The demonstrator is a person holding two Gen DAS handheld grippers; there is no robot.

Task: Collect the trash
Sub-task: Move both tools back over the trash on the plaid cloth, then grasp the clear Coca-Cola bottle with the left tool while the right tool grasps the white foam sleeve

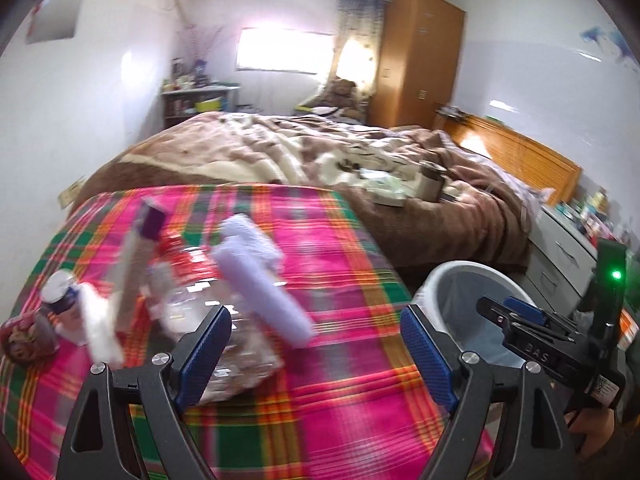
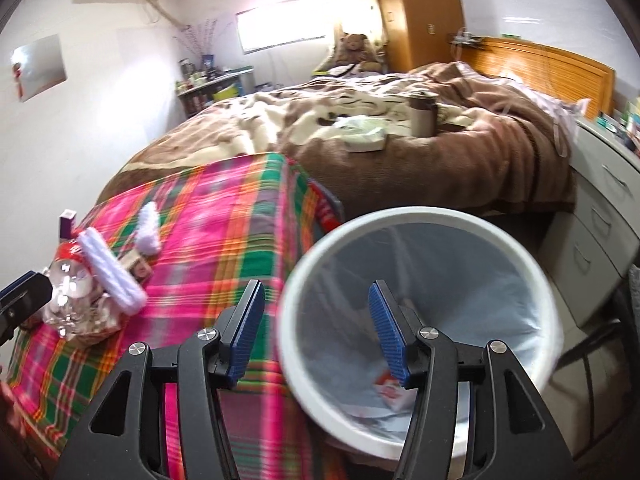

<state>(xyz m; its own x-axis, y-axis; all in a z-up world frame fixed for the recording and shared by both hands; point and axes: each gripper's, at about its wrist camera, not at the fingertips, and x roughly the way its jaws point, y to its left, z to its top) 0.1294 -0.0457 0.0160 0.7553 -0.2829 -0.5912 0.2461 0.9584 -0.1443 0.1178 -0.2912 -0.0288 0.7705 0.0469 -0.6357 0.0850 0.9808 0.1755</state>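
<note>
A pile of trash lies on the plaid cloth [image 1: 328, 264]: a crushed clear plastic bottle [image 1: 208, 304] with a red label, white rolled tissue [image 1: 260, 268], a purple-topped tube [image 1: 154, 222] and a small bottle [image 1: 62, 292]. My left gripper [image 1: 316, 344] is open and empty, just in front of the bottle. My right gripper [image 2: 316, 332] is open and empty above the rim of the white trash bin [image 2: 420, 216], which holds a red and white wrapper [image 2: 390, 392]. The pile also shows in the right wrist view [image 2: 92, 280]. The bin shows in the left wrist view [image 1: 460, 276].
A bed with a brown blanket [image 1: 320, 148] stands behind, with a cup [image 2: 424, 116] and a tissue pack [image 2: 364, 132] on it. White drawers [image 2: 600, 216] stand at the right. A wooden wardrobe [image 1: 420, 56] is at the back.
</note>
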